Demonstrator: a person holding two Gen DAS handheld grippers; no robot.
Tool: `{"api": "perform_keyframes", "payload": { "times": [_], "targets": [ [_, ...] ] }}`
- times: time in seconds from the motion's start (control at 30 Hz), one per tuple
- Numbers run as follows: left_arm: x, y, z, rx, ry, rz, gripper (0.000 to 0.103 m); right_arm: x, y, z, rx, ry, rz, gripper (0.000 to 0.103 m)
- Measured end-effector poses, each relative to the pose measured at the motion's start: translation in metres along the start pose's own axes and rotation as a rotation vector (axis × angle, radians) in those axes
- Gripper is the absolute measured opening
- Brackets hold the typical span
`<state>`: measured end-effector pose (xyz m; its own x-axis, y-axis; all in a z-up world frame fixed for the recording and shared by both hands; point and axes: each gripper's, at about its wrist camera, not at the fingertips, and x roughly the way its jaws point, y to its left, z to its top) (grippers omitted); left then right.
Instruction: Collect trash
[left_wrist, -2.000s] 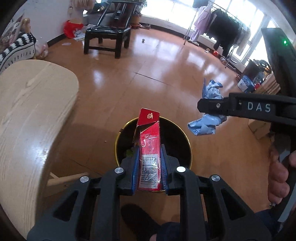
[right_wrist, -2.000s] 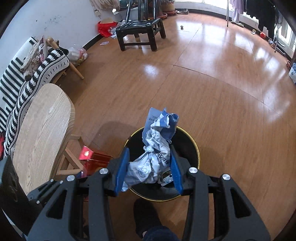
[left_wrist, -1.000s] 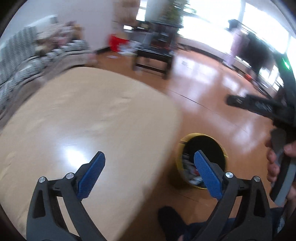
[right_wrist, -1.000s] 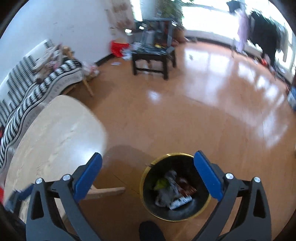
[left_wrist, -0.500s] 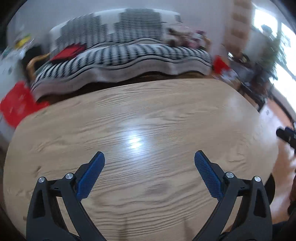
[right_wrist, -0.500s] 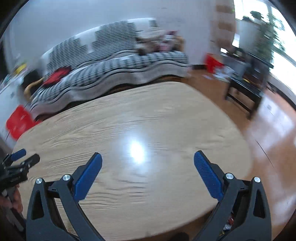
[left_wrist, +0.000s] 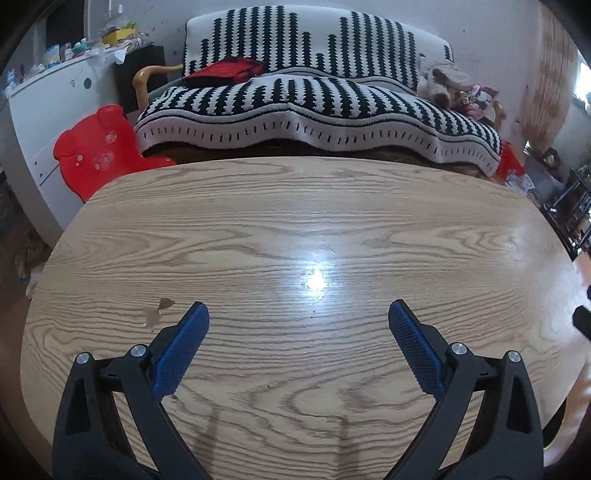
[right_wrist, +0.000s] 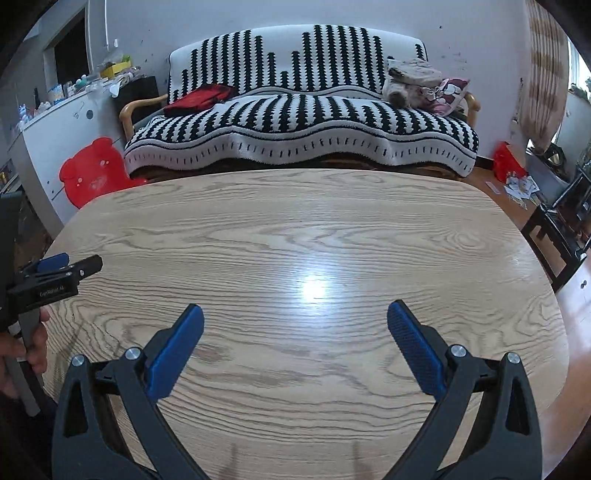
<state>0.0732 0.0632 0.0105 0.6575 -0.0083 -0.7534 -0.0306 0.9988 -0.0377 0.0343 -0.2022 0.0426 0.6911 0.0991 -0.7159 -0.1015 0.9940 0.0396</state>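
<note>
The table (left_wrist: 295, 229) is a light oak top with rounded corners and strong wavy grain. A bright glare (left_wrist: 314, 282) sits near its middle, and a small pale chipped patch (left_wrist: 157, 312) marks the left side. The floor (right_wrist: 576, 332) beside its right edge is glossy orange-brown wood.

**A:** What's the rig looking like here?

**B:** The left gripper (left_wrist: 298, 345) is showing black plastic arms with triangular cutouts, silver round screws and textured blue pads (left_wrist: 181, 347). The right gripper (right_wrist: 295, 347) is looking identical.

**A:** Any markings?

**B:** From the right wrist camera, the left gripper's side is carrying small white lettering, too tiny to read. Bare skin of the left hand (right_wrist: 35, 349) is showing too.
</note>
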Motion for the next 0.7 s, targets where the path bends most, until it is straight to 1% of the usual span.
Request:
{"api": "perform_keyframes", "payload": {
  "times": [0.1, 0.23, 0.33, 0.7],
  "targets": [
    [-0.001, -0.003, 0.001, 0.0, -0.007, -0.017, 0.095, 0.001, -0.005, -0.001, 0.008, 0.005, -0.002, 0.096],
    [-0.001, -0.013, -0.001, 0.036, -0.004, -0.031, 0.095, 0.0, -0.011, -0.004, 0.014, 0.009, -0.006, 0.096],
    [0.001, -0.017, -0.003, 0.052, 0.0, -0.028, 0.095, -0.001, -0.015, -0.005, 0.019, 0.009, -0.011, 0.096],
    [0.001, -0.019, -0.005, 0.051, -0.002, -0.025, 0.095, -0.006, -0.022, -0.008, 0.034, 0.005, -0.012, 0.096]
  ]
}}
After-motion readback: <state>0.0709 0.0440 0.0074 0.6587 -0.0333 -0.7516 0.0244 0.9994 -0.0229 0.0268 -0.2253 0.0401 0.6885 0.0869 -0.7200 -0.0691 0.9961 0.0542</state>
